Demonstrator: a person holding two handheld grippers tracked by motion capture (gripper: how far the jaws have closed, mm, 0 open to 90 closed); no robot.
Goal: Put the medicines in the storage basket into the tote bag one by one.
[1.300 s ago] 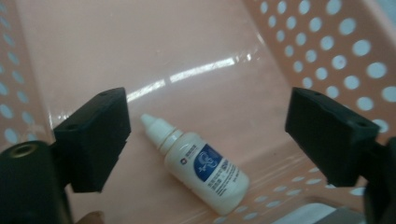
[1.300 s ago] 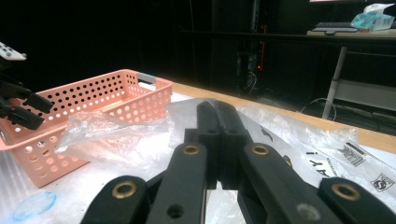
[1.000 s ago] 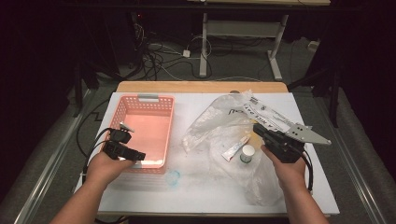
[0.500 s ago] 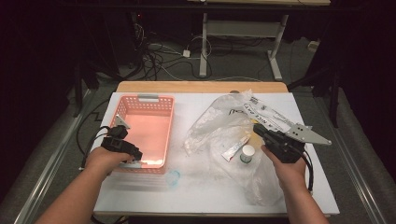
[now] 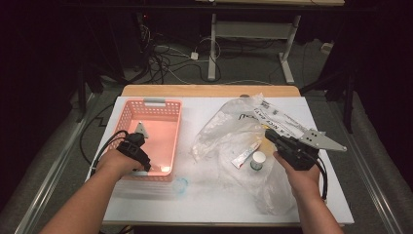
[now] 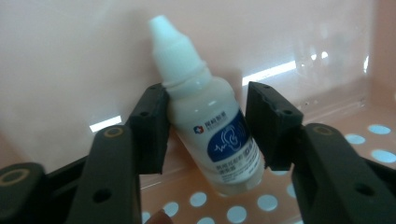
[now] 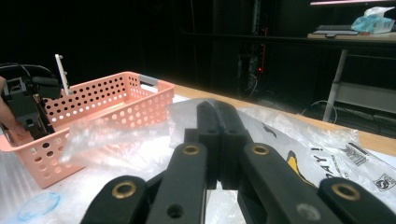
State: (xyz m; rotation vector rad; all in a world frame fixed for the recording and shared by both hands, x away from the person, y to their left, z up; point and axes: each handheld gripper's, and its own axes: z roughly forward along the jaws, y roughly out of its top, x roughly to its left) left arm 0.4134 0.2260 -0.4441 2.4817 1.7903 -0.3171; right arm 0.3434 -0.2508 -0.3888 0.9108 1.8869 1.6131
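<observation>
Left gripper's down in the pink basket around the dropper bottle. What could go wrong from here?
The dropper bottle leans against the basket wall, tilted between the left gripper's fingers, which have just been closing. One finger touches while the other stands apart, so an uneven squeeze might tip it or pinch it crooked. The smooth, rounded body may slip.

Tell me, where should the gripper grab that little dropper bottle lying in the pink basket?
Probably across the round body, at the blue label, as the left gripper is lined up. The dropper bottle leans tilted against the pink basket wall, so come from the open side; its jaws, just closing, straddle it. The tapered white cap would likely slip.
</observation>
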